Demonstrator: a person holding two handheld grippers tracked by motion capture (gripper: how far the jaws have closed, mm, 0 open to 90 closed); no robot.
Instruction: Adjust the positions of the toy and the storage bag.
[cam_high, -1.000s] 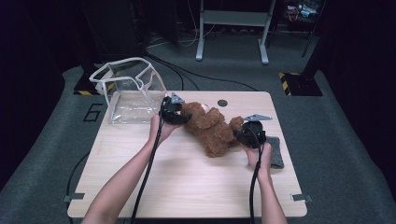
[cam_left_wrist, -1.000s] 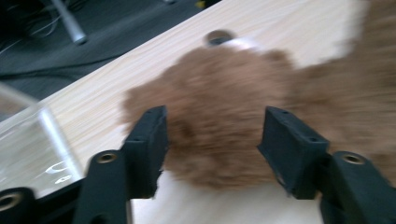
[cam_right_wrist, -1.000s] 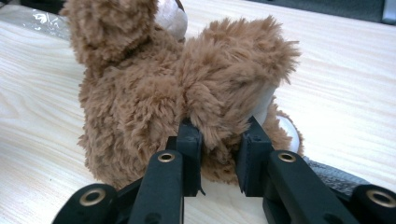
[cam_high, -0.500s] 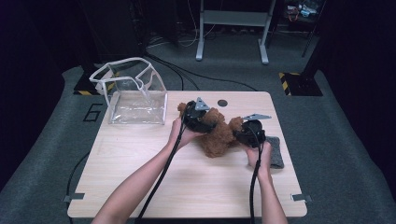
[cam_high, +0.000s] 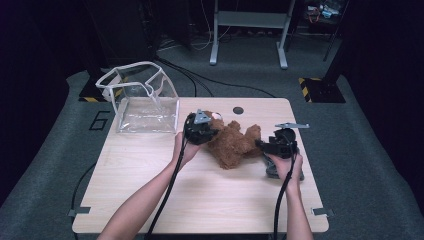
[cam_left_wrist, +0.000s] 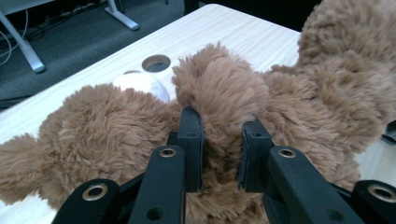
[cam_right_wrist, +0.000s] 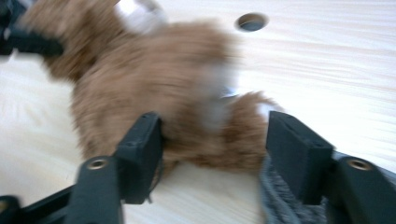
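We see a brown teddy bear (cam_high: 234, 144) lying on the wooden table (cam_high: 200, 195), right of its middle, between the two hand-held grippers. A clear plastic bag (cam_high: 142, 100) with a white rim stands open on the far left corner of the table, apart from the bear.

Our left gripper (cam_high: 206, 132) is at the bear's left end, next to its white muzzle. In the left gripper view (cam_left_wrist: 220, 154) its black jaws have just been closing and now pinch a thick tuft of brown fur between them, with the pads pressed into the plush on both sides.

Our right gripper (cam_high: 261, 145) sits at the bear's right end, near one raised paw. In the right gripper view (cam_right_wrist: 215, 154), which is blurred, its jaws have just been opening and stand wide apart. A furry limb lies between them, close to the left pad, but the pads do not squeeze it. A dark grey cloth (cam_right_wrist: 285, 207) shows under the right jaw, and it lies on the table beneath that hand in the high view. A round hole (cam_high: 238, 110) marks the table just behind the bear.
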